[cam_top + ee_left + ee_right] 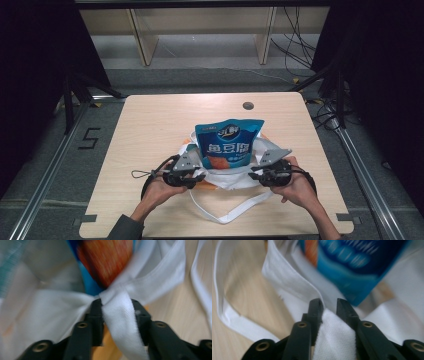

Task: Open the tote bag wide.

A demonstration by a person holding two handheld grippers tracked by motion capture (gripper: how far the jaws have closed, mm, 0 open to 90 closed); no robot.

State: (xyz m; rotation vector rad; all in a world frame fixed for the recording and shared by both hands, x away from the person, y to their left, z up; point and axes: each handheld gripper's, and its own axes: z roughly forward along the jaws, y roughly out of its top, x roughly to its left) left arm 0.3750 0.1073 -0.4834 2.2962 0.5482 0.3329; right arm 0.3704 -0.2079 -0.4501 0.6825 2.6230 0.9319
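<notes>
A blue snack bag (228,142) with white lettering stands half inside a white cloth tote bag (226,178) on the wooden table (150,130). My left gripper (194,178) is shut on the tote's left rim, whose white fabric (119,315) bunches between its jaws, with the snack bag (105,260) blurred just beyond. My right gripper (256,176) is shut on the tote's right rim; white cloth (334,337) fills its jaws below the blue snack bag (354,265). A white handle strap (225,214) loops toward the table's near edge.
A round cable hole (248,105) sits near the table's far edge. Wooden shelving (200,35) and loose cables (300,45) lie on the floor beyond. Bare tabletop (150,120) lies left, right and behind the tote.
</notes>
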